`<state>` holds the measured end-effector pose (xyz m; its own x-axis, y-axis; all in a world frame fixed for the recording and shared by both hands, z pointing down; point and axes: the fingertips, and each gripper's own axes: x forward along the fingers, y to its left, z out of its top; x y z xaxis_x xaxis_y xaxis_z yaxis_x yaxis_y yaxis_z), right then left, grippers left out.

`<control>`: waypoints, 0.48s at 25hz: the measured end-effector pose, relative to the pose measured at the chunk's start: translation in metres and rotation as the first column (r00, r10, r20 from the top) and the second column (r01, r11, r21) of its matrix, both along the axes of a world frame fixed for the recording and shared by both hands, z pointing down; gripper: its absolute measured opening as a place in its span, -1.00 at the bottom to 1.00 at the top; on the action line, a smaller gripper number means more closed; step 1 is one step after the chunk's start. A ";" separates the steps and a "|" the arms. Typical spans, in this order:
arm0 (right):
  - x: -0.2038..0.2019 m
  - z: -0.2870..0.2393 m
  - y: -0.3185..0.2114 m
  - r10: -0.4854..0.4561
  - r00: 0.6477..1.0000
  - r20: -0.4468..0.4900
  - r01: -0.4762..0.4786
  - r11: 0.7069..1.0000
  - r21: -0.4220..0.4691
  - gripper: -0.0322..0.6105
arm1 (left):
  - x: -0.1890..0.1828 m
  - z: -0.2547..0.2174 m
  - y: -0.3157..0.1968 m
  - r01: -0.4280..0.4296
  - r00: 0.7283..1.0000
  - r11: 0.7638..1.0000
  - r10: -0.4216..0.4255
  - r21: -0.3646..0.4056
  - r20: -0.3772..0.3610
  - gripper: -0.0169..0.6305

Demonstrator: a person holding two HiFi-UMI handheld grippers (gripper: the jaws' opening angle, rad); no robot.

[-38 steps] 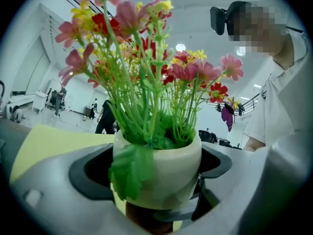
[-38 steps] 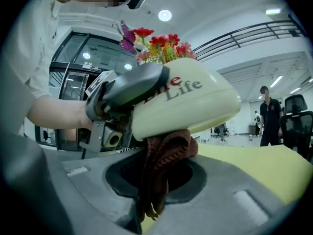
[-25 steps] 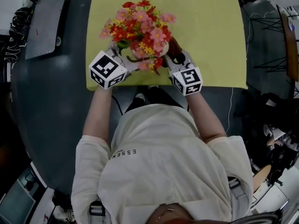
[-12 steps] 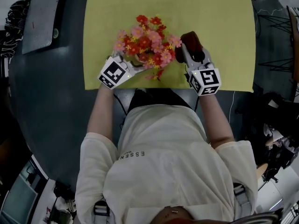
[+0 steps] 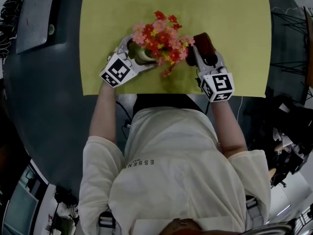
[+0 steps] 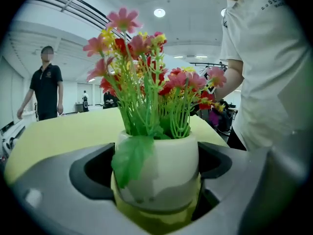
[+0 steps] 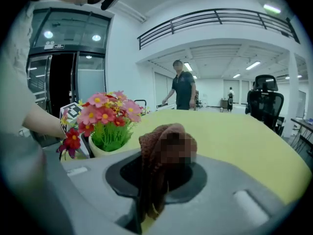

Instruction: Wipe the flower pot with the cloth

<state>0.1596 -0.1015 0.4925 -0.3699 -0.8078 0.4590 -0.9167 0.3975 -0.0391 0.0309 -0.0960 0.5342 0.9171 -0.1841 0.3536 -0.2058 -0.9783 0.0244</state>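
Brown cloth [image 7: 164, 146], pinched in the closed right tool [image 5: 205, 53], hangs just right of the white flower pot [image 6: 164, 168] without touching it, the pot clamped by the left tool [image 5: 136, 55] over the yellow mat [image 5: 234, 33]; wiping apparently not yet finished.

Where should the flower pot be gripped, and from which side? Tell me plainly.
Grip the flower pot by its rounded white belly, under the rim, coming in level from the side, as the left gripper does. The flowers spread wide over the rim, blocking any approach from above.
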 end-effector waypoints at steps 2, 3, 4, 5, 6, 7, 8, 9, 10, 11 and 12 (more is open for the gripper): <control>-0.001 0.000 -0.001 -0.005 1.000 -0.003 0.005 1.000 0.002 -0.71 | -0.003 0.005 0.001 0.001 1.000 1.000 -0.001 -0.009 0.009 0.71; -0.002 0.000 -0.002 -0.007 1.000 -0.004 0.007 1.000 0.002 -0.71 | -0.006 0.008 0.001 0.001 1.000 1.000 -0.001 -0.015 0.013 0.71; -0.004 0.001 -0.004 -0.007 1.000 -0.003 0.007 1.000 0.000 -0.71 | -0.009 0.011 0.000 0.002 1.000 1.000 -0.001 -0.021 0.017 0.71; -0.006 0.002 -0.005 -0.005 1.000 -0.002 0.005 1.000 -0.004 -0.71 | -0.013 0.013 -0.001 0.002 1.000 1.000 -0.002 -0.029 0.019 0.71; -0.007 0.003 -0.006 -0.002 1.000 0.000 0.002 1.000 -0.009 -0.71 | -0.015 0.015 -0.002 0.004 1.000 0.999 -0.004 -0.037 0.020 0.71; -0.007 0.005 -0.006 0.003 1.000 0.000 -0.003 1.000 -0.013 -0.71 | -0.017 0.016 -0.004 0.009 1.000 0.999 -0.008 -0.045 0.020 0.71; -0.006 0.006 -0.006 0.007 1.000 0.002 -0.007 1.000 -0.017 -0.71 | -0.017 0.017 -0.005 0.015 1.000 0.998 -0.014 -0.053 0.021 0.71; -0.004 0.007 -0.005 0.011 1.000 0.004 -0.011 1.000 -0.020 -0.71 | -0.016 0.018 -0.006 0.022 0.999 0.998 -0.020 -0.059 0.028 0.71; -0.002 0.007 -0.004 0.015 1.000 0.006 -0.015 1.000 -0.023 -0.71 | -0.015 0.019 -0.006 0.026 0.999 0.998 -0.024 -0.062 0.040 0.71; -0.001 0.007 -0.002 0.018 1.000 0.008 -0.018 0.999 -0.026 -0.71 | -0.015 0.021 -0.005 0.029 0.998 0.998 -0.025 -0.064 0.060 0.74; 0.000 0.007 -0.001 0.020 1.000 0.008 -0.020 0.999 -0.029 -0.71 | -0.016 0.023 -0.004 0.032 0.996 0.998 -0.027 -0.062 0.083 0.74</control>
<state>0.1597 -0.1029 0.4993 -0.3574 -0.8015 0.4794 -0.9242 0.3774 -0.0581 0.0148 -0.0997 0.5577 0.8788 -0.1854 0.4396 -0.2385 -0.9688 0.0681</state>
